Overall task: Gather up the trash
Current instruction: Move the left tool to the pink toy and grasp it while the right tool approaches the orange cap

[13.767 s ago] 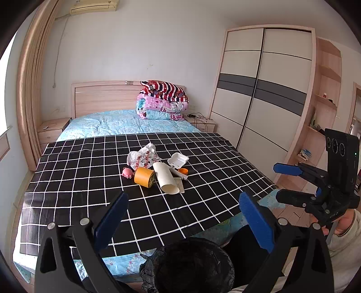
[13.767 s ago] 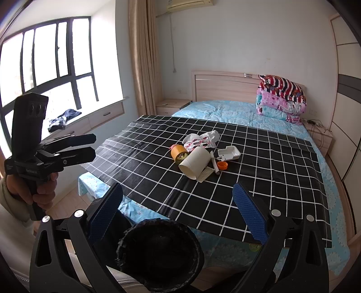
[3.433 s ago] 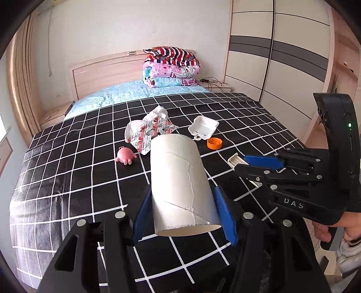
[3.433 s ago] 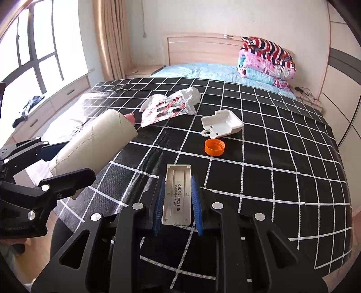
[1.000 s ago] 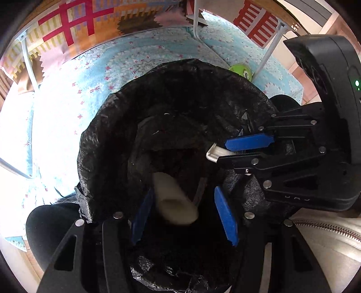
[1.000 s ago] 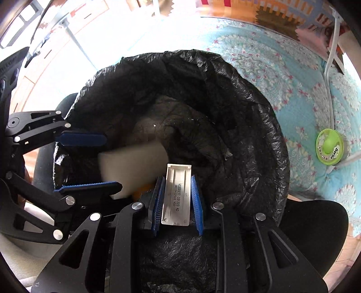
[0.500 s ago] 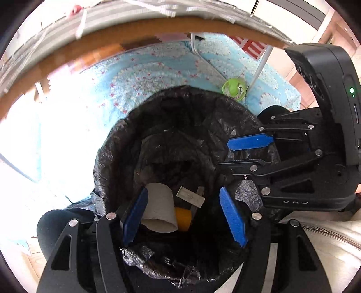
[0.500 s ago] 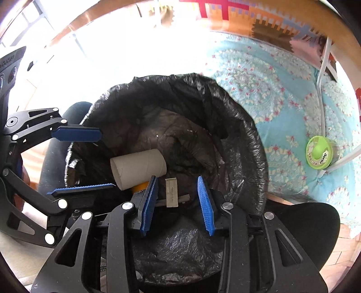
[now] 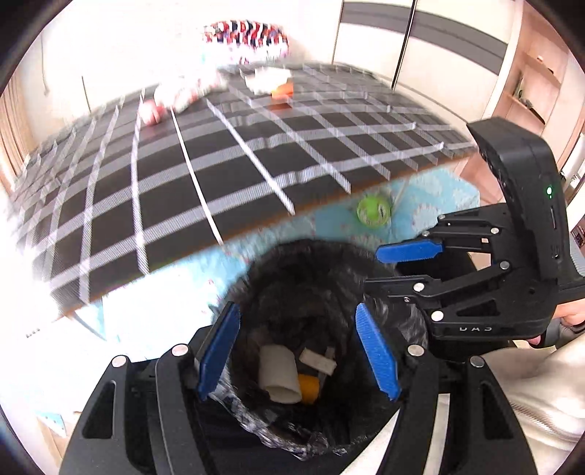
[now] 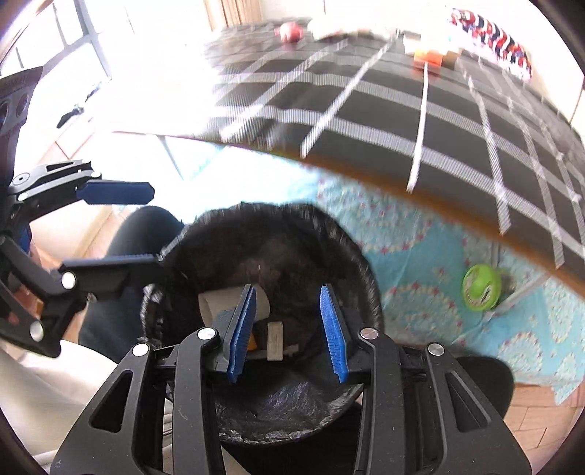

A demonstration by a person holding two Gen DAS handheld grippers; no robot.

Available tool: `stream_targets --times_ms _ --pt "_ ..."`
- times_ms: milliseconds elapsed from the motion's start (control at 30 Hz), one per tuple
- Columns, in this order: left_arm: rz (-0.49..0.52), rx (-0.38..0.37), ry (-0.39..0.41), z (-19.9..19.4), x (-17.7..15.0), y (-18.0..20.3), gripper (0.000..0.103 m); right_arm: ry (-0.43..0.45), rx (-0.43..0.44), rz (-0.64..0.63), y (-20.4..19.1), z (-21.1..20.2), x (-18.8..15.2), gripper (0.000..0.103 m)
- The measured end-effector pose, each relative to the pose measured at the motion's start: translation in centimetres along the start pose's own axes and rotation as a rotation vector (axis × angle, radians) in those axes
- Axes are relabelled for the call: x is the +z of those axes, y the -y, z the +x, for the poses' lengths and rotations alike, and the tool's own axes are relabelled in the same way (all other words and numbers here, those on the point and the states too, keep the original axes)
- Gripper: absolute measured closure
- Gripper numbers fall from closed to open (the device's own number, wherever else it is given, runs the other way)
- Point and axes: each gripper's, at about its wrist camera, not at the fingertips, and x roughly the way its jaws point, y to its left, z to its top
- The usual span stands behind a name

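Bedroom blur fills both views: a black checked cloth (image 9: 204, 160) covers the bed, smeared by motion, with a lined bin (image 9: 321, 277) on the floor at the bed's near edge.

Left gripper (image 9: 299, 350) hangs above the bin with its blue pads spread wide and nothing between them. Right gripper (image 10: 289, 329) hangs over the same opening, its pads also parted and bare. In the left view the right gripper shows at the bin's right side, its two fingers apart; in the right view the left gripper shows at the bin's left side, likewise gaping.

Down in the bin, against the black liner, lie a cardboard tube (image 9: 278, 372), an orange piece (image 9: 309, 389) touching the tube's right side, and a flat white strip (image 9: 318, 361) just right of the tube. The right view shows the same three: tube (image 10: 219, 303) on the left, strip (image 10: 275, 339) near the middle, orange piece partly hidden behind the left pad.

Beyond the bin, a green round thing (image 9: 373, 210) sits on the blue patterned sheet (image 10: 413, 263) under the bed's edge, to the bin's far right. Farther off, on the cloth, still lie a pink toy (image 9: 150, 113), a crumpled wrapper (image 9: 182, 93), a white tray (image 9: 268, 78) and an orange cap (image 9: 281, 91), all blurred. Folded striped bedding (image 9: 245, 34) sits at the bed's head, and a wardrobe (image 9: 438, 40) stands well behind the bin to the right.
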Motion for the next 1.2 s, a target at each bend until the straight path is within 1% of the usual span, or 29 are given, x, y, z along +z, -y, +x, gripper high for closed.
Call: stream_targets --times_ms 100,233,333,500,800,1200 --pt "0.008 0.022 0.053 -1.9 1.3 -0.4 0.039 0.05 -0.008 -0.014 0.2 -1.7 1.1 0.066" --pt "-0.007 0.049 0.1 -3.3 3.1 -1.6 0.039 0.108 -0.025 -0.025 0.7 -3.4 2.7 0.066" --pt "-0.037 0.058 0.119 -3.4 4.2 -2.5 0.039 0.144 -0.034 -0.025 1.4 -4.3 4.0 0.066" --pt "-0.055 0.076 0.142 -3.7 6.2 -4.2 0.039 0.189 -0.053 -0.005 2.9 -5.0 6.1 0.066" --pt "-0.11 0.115 0.171 -2.6 10.1 -8.5 0.039 0.235 -0.088 0.042 6.3 -4.3 10.2 0.065" --pt "-0.17 0.14 0.17 0.7 15.0 -13.5 0.039 0.233 -0.112 0.113 9.8 -1.4 14.1 0.063"
